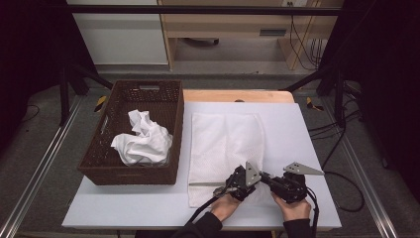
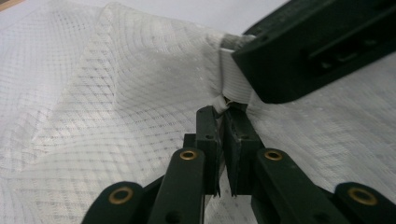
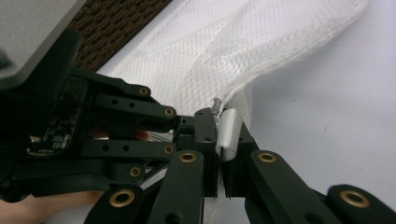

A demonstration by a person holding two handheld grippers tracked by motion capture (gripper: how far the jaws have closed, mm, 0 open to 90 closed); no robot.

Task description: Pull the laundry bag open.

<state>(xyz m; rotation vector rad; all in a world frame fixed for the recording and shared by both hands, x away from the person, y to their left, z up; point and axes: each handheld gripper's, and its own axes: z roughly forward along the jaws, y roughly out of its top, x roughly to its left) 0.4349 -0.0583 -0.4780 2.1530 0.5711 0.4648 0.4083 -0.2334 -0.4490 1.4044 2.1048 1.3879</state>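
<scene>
surface: white tabletop [image 1: 302, 148] | room: grey floor [image 1: 39, 148] | both fingers pinch mesh cloth [image 1: 223, 144]

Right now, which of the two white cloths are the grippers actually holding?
The flat mesh cloth spread on the table, beside the basket. Both the left gripper and right gripper pinch its near edge. The crumpled cloth lies in the basket.

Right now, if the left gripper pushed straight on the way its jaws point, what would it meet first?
Almost at once the right gripper: in the left gripper view its black body sits just past the left gripper, both shut on the same white strip at the mesh bag's edge. Depth is hard to judge.
</scene>
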